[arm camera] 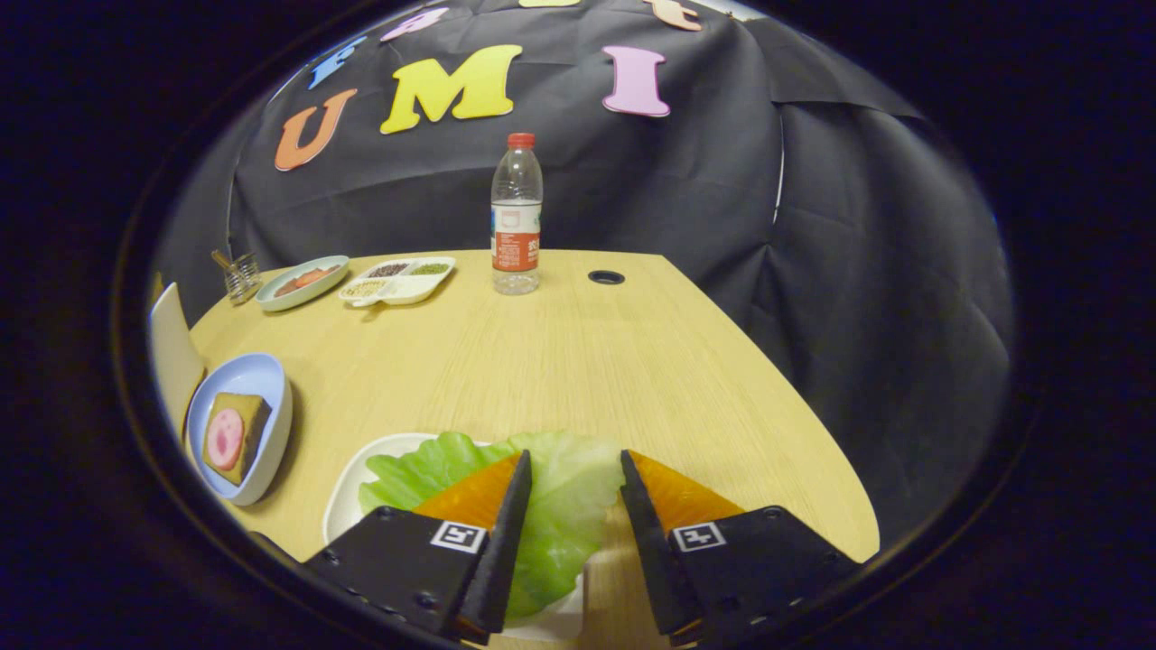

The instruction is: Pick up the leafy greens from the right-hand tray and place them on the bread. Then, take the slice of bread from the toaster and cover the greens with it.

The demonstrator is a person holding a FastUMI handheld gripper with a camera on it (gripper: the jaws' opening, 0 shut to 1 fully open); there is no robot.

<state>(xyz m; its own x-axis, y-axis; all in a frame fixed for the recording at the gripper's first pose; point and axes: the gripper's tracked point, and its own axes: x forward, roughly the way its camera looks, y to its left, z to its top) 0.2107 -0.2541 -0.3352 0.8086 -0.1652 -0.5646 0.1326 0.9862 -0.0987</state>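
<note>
Over the white tray [348, 492] — fingers [506, 506] apart, straddling the leafy greens [560, 506].

We see the lettuce [533, 506] lying on a tray [348, 496] between the spread fingers of the gripper [571, 462]; a bowl [271, 424] with bread [237, 437] sits left, and a bottle [517, 217] stands far beyond on the table [587, 361].

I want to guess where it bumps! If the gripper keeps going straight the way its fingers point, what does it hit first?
Probably the leafy greens, which already lie between the open gripper fingers on the white tray. Past them comes bare table, then the water bottle, though depth is hard to judge.
</note>
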